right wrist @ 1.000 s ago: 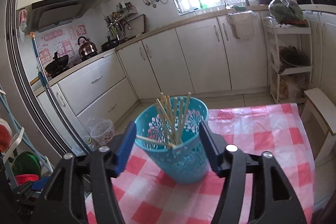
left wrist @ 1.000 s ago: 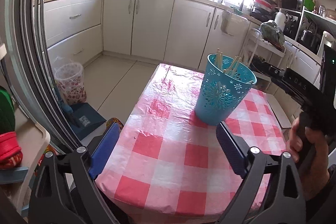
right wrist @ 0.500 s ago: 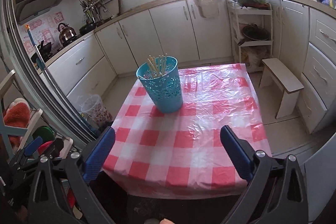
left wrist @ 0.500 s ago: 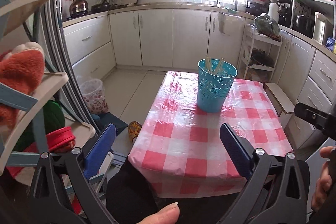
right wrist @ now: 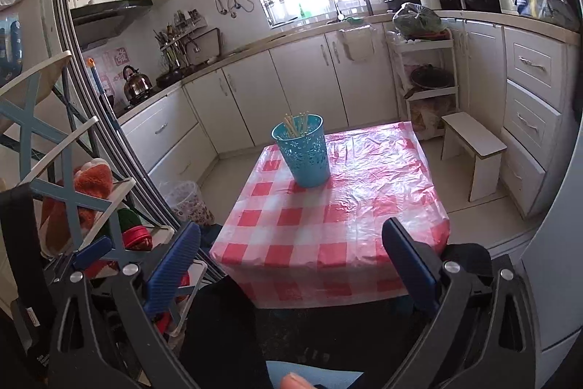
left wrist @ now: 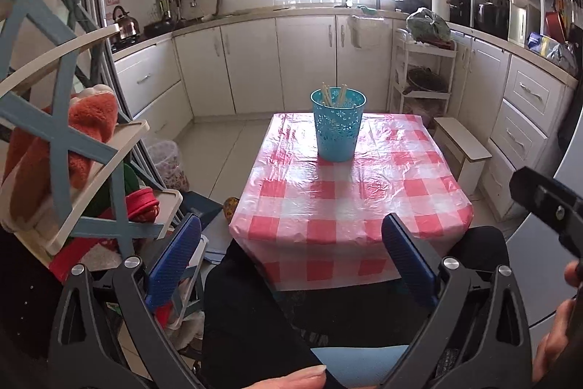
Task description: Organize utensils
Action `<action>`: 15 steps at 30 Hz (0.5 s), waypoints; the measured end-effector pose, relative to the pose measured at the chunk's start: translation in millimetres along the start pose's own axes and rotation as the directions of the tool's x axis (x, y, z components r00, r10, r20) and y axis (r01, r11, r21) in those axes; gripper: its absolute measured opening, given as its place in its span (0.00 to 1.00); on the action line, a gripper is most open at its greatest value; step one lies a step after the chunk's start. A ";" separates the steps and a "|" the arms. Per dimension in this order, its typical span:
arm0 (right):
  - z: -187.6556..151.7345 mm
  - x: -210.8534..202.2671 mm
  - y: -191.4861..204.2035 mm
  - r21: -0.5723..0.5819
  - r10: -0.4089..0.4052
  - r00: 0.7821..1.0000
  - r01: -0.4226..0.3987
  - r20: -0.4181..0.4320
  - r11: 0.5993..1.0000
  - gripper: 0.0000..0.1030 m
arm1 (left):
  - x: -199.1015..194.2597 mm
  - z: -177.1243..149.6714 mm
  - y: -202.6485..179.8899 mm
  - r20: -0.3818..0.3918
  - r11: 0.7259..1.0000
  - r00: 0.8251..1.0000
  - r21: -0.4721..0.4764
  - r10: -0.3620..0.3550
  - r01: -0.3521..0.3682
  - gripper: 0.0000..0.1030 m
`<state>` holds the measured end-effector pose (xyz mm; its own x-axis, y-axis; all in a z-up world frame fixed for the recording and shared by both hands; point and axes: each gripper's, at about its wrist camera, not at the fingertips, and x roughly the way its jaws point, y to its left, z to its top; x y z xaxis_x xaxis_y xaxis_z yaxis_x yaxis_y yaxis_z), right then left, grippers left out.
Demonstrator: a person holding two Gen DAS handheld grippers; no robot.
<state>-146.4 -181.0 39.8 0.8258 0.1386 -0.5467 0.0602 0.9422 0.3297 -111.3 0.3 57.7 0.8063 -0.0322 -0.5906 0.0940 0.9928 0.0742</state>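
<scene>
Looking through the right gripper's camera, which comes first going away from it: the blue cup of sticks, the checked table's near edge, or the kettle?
1. Checked table's near edge, just ahead of the right gripper.
2. Blue cup, mid-table, slightly left.
3. Kettle, on the far left counter.

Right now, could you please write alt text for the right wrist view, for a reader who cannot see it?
A blue basket holding wooden chopsticks stands on a table covered in a red-and-white checked cloth, in a kitchen with white cabinets. In the foreground the right gripper is open and empty, short of the table.
</scene>
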 end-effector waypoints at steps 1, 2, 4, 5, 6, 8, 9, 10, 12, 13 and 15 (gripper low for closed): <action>-10.1 -6.9 0.5 0.010 0.004 1.000 -0.004 0.026 1.000 0.93 | -3.7 -3.4 -1.8 -0.001 1.000 1.000 0.000 -0.001 0.001 0.93; -19.4 -12.2 2.1 0.003 0.002 0.999 -0.002 0.044 1.000 0.93 | -7.0 -6.6 -3.9 -0.004 1.000 1.000 0.007 0.001 -0.001 0.93; -30.0 -21.0 6.0 -0.018 -0.017 0.999 0.018 0.051 1.000 0.93 | -14.8 -10.7 -7.2 0.007 1.000 1.000 0.020 0.017 -0.017 0.93; -32.6 -25.1 5.4 -0.014 -0.018 0.998 0.019 0.055 1.000 0.93 | -19.1 -11.9 -7.9 0.016 0.999 1.000 0.026 0.022 -0.023 0.93; -32.9 -29.6 3.5 -0.002 -0.021 0.998 0.021 0.061 1.000 0.93 | -23.8 -12.9 -8.6 0.027 0.999 0.999 0.029 0.024 -0.025 0.93; -32.9 -38.0 0.7 0.013 -0.028 0.997 0.027 0.078 1.000 0.93 | -30.8 -14.4 -9.6 0.044 0.999 0.999 0.027 0.022 -0.024 0.93; -32.8 -40.7 1.0 0.013 -0.032 0.996 0.031 0.086 0.999 0.93 | -34.2 -14.7 -9.7 0.049 0.999 0.999 0.025 0.020 -0.022 0.93; -33.2 -42.5 2.1 0.009 -0.034 0.995 0.034 0.089 0.999 0.93 | -36.1 -15.4 -9.4 0.051 0.999 0.998 0.024 0.020 -0.021 0.93; -36.5 -46.4 4.9 -0.003 -0.030 0.996 0.031 0.089 1.000 0.93 | -39.0 -15.9 -8.0 0.056 1.000 0.998 0.017 0.018 -0.019 0.93; -36.8 -46.9 7.1 -0.012 -0.030 0.996 0.031 0.090 0.999 0.93 | -40.8 -16.1 -6.4 0.060 1.000 0.998 0.012 0.018 -0.018 0.93; -38.1 -47.4 11.1 -0.028 -0.029 0.996 0.031 0.090 0.999 0.93 | -42.0 -17.2 -2.4 0.065 1.000 0.998 0.000 0.016 -0.016 0.93</action>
<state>-206.2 -165.4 40.1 0.8707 0.0836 -0.4846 0.0705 0.9541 0.2912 -155.4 1.3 68.5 0.8442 -0.0235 -0.5355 0.0807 0.9932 0.0836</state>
